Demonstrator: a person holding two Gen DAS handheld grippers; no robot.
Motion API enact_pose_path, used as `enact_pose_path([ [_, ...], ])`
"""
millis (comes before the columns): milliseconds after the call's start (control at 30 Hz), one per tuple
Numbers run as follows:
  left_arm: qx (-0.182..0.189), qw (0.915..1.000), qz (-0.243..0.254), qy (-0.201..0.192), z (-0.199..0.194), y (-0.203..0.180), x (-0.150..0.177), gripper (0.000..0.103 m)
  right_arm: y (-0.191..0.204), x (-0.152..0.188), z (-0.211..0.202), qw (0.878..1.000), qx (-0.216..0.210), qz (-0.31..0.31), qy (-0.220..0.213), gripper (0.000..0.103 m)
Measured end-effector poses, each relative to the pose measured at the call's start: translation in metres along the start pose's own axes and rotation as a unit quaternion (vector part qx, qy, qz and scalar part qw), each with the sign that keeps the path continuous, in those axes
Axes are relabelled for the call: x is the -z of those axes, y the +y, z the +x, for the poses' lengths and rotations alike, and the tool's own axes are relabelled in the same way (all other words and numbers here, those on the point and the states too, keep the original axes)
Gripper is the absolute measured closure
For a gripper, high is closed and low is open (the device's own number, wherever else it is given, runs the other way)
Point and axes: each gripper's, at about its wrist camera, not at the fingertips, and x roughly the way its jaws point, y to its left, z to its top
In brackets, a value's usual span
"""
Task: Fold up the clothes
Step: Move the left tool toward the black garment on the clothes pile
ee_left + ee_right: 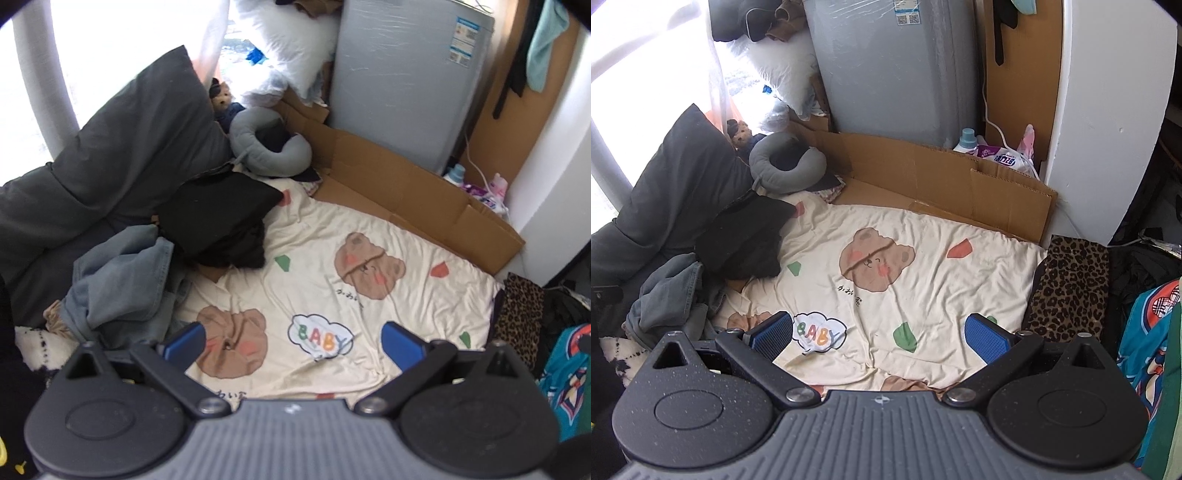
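Note:
A pile of clothes lies at the left of a cream bear-print bedsheet (pixel 332 236): crumpled blue jeans (pixel 122 284) and a black garment (pixel 221 218). Both show in the right wrist view too, jeans (pixel 668 295) and black garment (pixel 746 236), on the sheet (pixel 923 236). My left gripper (pixel 293 345) is open and empty, above the sheet just right of the jeans. My right gripper (pixel 881 338) is open and empty above the sheet's near part. A folded leopard-print cloth (pixel 1069 288) lies at the sheet's right edge.
A dark grey pillow (pixel 122 147) and grey neck pillow (pixel 266 147) sit at the back left. Flattened cardboard (pixel 399 188) lines the far edge before a grey appliance (pixel 402 77). Detergent bottles (pixel 997 151) stand by the white wall. Colourful teal fabric (pixel 1145 354) lies at right.

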Motion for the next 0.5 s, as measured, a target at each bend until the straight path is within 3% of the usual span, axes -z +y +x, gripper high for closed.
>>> enact_pose_path([
  [100, -0.012, 0.9999, 0.0, -0.005, 0.005, 0.007, -0.007, 0.001, -0.006, 0.001, 0.005, 1.0, 0.005, 0.005, 0.005, 0.001],
  [500, 0.003, 0.9998, 0.004, -0.018, 0.037, 0.015, -0.03, 0.001, -0.02, -0.013, 0.028, 0.999, 0.026, 0.018, 0.008, 0.001],
])
